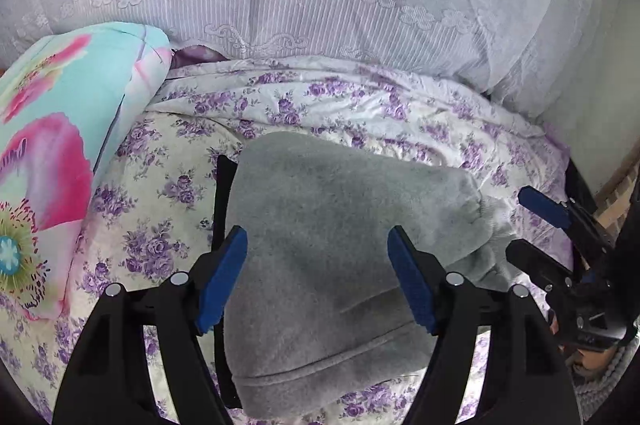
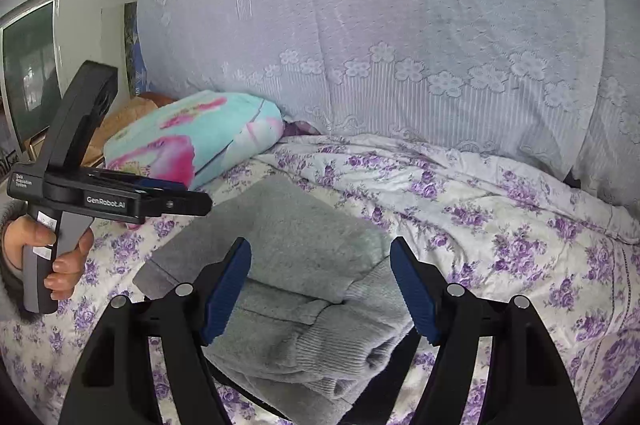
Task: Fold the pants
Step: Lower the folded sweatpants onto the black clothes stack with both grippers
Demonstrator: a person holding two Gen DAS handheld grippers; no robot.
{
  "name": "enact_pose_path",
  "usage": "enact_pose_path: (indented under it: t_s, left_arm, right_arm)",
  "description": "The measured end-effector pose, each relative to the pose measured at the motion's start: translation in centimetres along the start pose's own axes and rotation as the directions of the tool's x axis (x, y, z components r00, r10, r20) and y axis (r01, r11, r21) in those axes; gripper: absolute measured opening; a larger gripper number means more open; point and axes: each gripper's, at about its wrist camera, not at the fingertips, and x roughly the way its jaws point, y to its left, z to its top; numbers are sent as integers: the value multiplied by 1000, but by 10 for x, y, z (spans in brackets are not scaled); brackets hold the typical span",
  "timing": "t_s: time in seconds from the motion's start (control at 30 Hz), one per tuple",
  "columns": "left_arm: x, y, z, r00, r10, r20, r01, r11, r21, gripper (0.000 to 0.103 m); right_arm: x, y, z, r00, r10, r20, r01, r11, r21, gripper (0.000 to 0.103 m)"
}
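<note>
Grey fleece pants (image 1: 320,245) lie folded in a compact stack on the floral bedspread (image 1: 400,113). My left gripper (image 1: 318,275) is open, its blue pads either side of the stack, just above it and holding nothing. My right gripper (image 2: 320,285) is also open over the pants (image 2: 304,257), above the ribbed cuffs (image 2: 360,345) at the near end, empty. The right gripper shows at the right edge of the left wrist view (image 1: 532,229), jaws apart. The left gripper shows at the left of the right wrist view (image 2: 176,197), held by a hand.
A rolled turquoise and pink floral quilt (image 1: 60,145) lies to the left of the pants. A large bundle under a lilac lace cover (image 2: 400,45) fills the back. A dark-framed window (image 2: 28,65) is on the far left wall.
</note>
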Motion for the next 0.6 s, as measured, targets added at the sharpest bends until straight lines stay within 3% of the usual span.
enact_pose_path:
  t_s: [0.1,0.23,0.6]
  left_arm:
    - [33,-9,-10,993,100,-67,-97,994,48,74]
    - [54,-13,-29,980,199,-26,-196,977,85,94]
    - [69,-7,-37,976,216,32,-217,975,50,99]
  right_arm:
    - [28,-5,-18,997,-15,-73,18,999,50,71]
    - [49,-1,-44,991,-80,-107,81,997,8,73]
    - [62,-12,-59,996,-72,-52,77,993,90,75]
